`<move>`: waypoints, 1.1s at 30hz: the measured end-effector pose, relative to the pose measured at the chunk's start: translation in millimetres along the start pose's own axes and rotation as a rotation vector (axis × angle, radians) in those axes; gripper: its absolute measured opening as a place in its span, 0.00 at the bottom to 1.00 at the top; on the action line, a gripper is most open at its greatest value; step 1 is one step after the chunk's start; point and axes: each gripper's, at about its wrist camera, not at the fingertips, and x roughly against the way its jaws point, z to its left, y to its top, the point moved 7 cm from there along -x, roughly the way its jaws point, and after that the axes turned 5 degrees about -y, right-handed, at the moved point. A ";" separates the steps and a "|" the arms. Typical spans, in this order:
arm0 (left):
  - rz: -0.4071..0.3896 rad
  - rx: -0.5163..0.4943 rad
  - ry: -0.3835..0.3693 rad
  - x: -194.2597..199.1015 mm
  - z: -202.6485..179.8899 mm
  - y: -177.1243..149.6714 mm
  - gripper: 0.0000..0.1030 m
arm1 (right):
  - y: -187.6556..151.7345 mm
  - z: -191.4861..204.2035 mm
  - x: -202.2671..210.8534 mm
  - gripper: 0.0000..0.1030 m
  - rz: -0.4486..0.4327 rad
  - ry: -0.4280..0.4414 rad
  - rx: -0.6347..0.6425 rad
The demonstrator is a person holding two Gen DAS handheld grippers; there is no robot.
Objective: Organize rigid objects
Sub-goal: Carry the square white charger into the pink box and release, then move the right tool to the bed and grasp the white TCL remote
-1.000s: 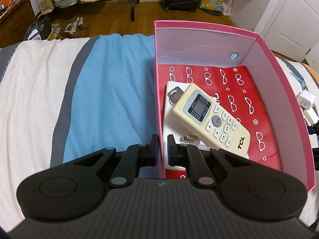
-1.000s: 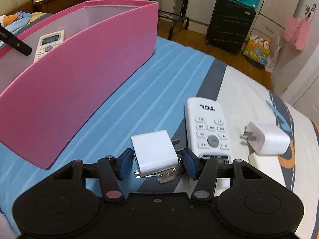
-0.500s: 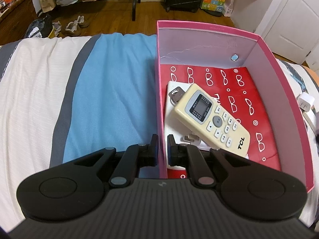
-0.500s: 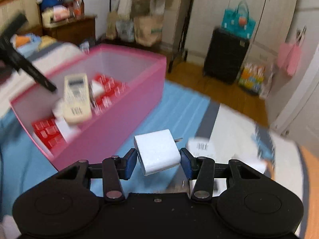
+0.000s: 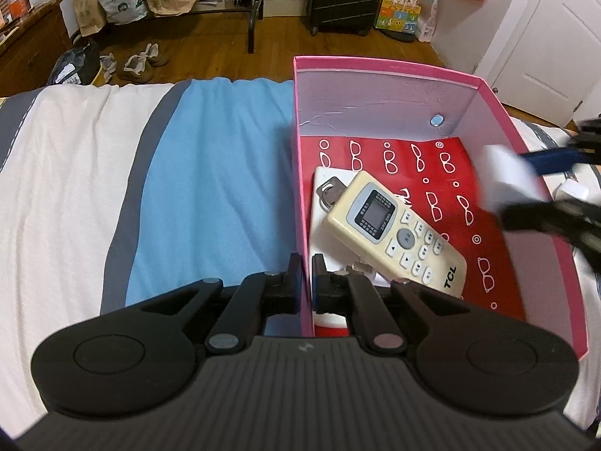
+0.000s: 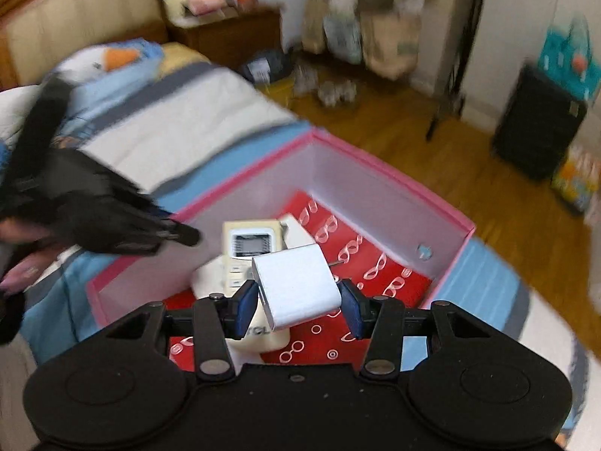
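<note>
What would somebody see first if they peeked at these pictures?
Probably the bright pink box on the striped bed, with a cream remote lying inside on red paper printed with little glasses. Next, the white charger pinched in the right claw, held above the box. The left claw is clamped on the box's near wall.

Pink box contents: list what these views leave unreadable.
- White item under the cream remote: mostly covered, left wrist view; identity unclear.
- Keys: partly under the remote.
- White charger in the right gripper: smeared by blur, left view.
- Pink box near wall: hidden by the gripper body.
</note>
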 end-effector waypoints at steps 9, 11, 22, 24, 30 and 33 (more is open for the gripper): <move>0.000 0.009 -0.016 -1.6 1.8 1.0 0.05 | 12.1 -10.4 -71.2 0.51 0.120 -0.008 -0.055; 0.001 0.009 -0.017 -2.5 2.0 1.5 0.05 | 11.5 -9.9 -77.9 0.52 0.126 -0.026 -0.036; 0.004 0.008 -0.022 -3.3 0.7 2.2 0.05 | 0.9 -32.2 9.1 0.52 -0.105 0.057 -0.115; 0.009 0.016 -0.020 -4.1 1.2 2.9 0.05 | -8.9 -40.2 36.0 0.54 -0.155 0.059 -0.137; 0.015 0.024 -0.016 -6.6 1.7 3.9 0.05 | -55.8 -73.0 80.7 0.61 -0.212 -0.026 -0.165; 0.020 0.025 -0.010 -8.0 1.3 3.6 0.05 | -84.8 -96.0 81.6 0.61 -0.163 -0.079 -0.202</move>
